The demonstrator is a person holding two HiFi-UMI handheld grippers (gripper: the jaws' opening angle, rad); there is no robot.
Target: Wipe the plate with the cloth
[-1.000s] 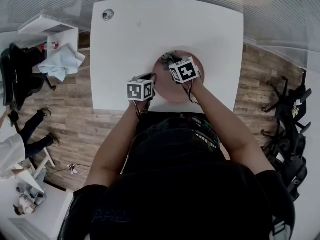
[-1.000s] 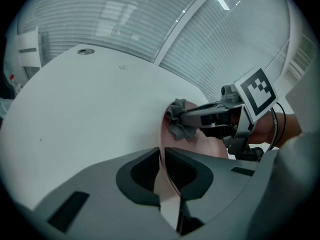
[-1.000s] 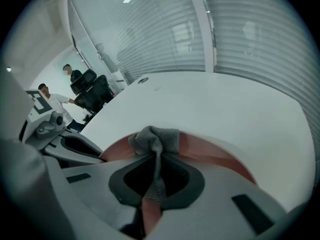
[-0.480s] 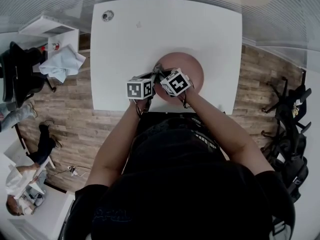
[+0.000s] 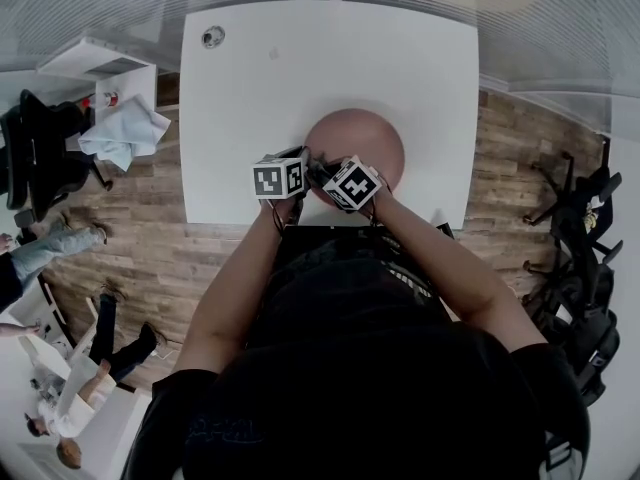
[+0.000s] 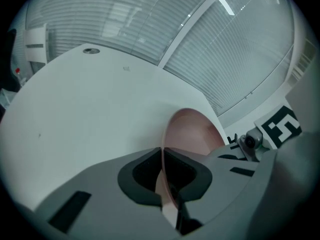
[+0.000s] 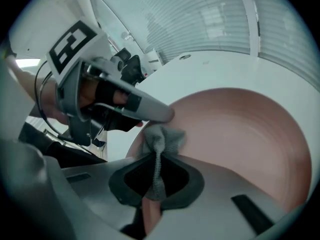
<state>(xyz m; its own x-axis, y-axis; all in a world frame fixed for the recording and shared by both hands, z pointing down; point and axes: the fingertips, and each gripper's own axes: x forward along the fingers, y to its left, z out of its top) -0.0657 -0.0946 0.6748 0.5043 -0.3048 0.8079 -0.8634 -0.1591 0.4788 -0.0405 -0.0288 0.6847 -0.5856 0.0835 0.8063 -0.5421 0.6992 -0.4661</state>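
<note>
Black short-sleeved top (image 5: 370, 388); faint blue lettering (image 5: 215, 430) on the left sleeve (image 5: 180, 398); pale striped print (image 5: 412, 268) at the front; arms bare below sleeves.

- One white table (image 5: 300, 68) is counted.
- One pink plate (image 5: 365, 138) is counted, at the table's near edge.
- One grey cloth (image 7: 162, 136) is counted, against the plate above the table.
- Two grippers are counted over the table's near edge: the left gripper (image 6: 163, 156), its jaws closing on the plate's rim, and the right gripper (image 7: 156, 159).
- One small round fitting (image 5: 212, 36) is counted at the table's far left corner.
- One pale blue fabric heap (image 5: 125, 128) is counted left of the table.
</note>
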